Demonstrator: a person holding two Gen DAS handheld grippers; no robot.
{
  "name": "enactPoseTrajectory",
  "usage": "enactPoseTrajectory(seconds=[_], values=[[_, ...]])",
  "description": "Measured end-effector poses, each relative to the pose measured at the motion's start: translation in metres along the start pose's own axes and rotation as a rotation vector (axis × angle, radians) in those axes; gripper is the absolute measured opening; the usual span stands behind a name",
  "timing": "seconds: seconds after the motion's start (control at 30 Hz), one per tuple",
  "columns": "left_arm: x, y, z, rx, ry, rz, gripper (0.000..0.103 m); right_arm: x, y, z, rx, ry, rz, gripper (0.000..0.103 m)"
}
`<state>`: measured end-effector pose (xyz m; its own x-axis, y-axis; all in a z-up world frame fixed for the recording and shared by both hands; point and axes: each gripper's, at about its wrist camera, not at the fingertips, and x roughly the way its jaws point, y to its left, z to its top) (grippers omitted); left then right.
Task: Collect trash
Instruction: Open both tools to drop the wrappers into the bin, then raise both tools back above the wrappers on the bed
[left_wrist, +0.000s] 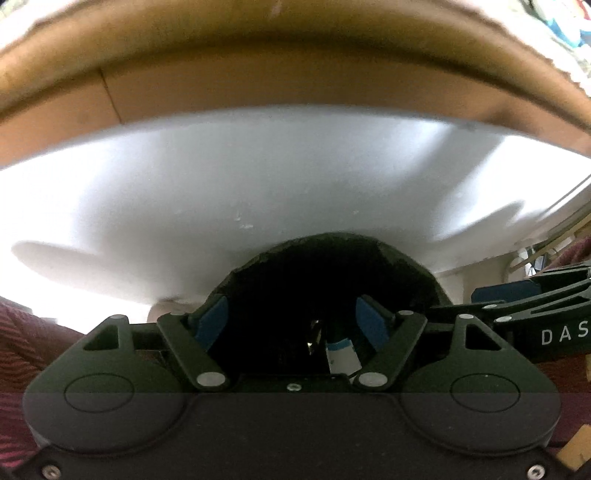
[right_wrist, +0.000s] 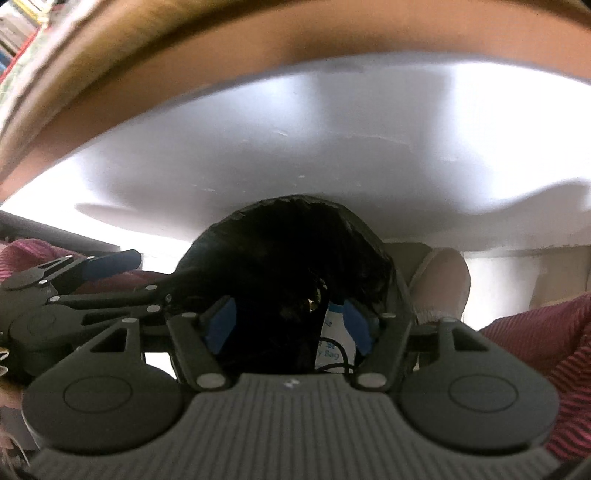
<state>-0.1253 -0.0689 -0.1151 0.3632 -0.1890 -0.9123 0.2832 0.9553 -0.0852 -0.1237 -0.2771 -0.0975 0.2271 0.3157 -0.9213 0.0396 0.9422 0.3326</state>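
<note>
I see both claws pointed steeply down over the mouth of a black trash bag (left_wrist: 295, 273) that sits below the near edge of a white desk (left_wrist: 221, 177).

Left claw (left_wrist: 291, 325): jaws stand wide apart. The blue pads (left_wrist: 212, 317) touch nothing. The open bag mouth lies between and beyond them.

Right claw (right_wrist: 286, 325): jaws also stand wide apart, nothing gripped. In the right wrist view its right blue pad (right_wrist: 356, 326) overlaps a white package; I cannot tell whether they touch.

Bag contents: the interior is mostly dark. I can make out a white package with blue print (right_wrist: 334, 341), upright against the right side of the bag, its label partly reading "Bag". A small shiny scrap (left_wrist: 314, 338) lies just to its left. A thin black cord (right_wrist: 341, 360) loops in front of the package.

The two claws hang side by side, near each other, each visible at the edge of the other's view. Striped maroon fabric (right_wrist: 546, 332) lies on both sides of the bag. A brown cardboard wall (left_wrist: 295, 74) rises behind the desk.
</note>
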Motion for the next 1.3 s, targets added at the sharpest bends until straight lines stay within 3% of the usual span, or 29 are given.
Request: enactPoseTrajectory(seconds=[0.2,0.5,0.6,0.77,1.0,1.3], values=[[-0.052,-0.002,0.001,0.032,-0.123,-0.035,0.083,-0.04,0.014,-0.005,-0.089,-0.092,0.054,0.078],[-0.121,0.0,0.011,0.069,-0.358,-0.049,0.085,-0.107,0.033,-0.004,-0.253,-0.276,0.133,0.083],[-0.137,0.003,0.016,0.062,-0.459,-0.053,0.086,-0.126,0.034,0.0,-0.27,-0.373,0.128,0.085],[-0.15,0.013,0.037,0.043,-0.587,0.025,0.089,-0.145,0.038,0.018,-0.288,-0.557,0.056,0.085],[-0.14,0.035,0.084,-0.06,-0.619,0.052,0.089,-0.154,0.04,0.058,-0.249,-0.664,0.017,0.085],[-0.112,0.047,0.125,-0.059,-0.619,0.095,0.089,-0.142,0.038,0.096,-0.212,-0.66,0.012,0.085]])
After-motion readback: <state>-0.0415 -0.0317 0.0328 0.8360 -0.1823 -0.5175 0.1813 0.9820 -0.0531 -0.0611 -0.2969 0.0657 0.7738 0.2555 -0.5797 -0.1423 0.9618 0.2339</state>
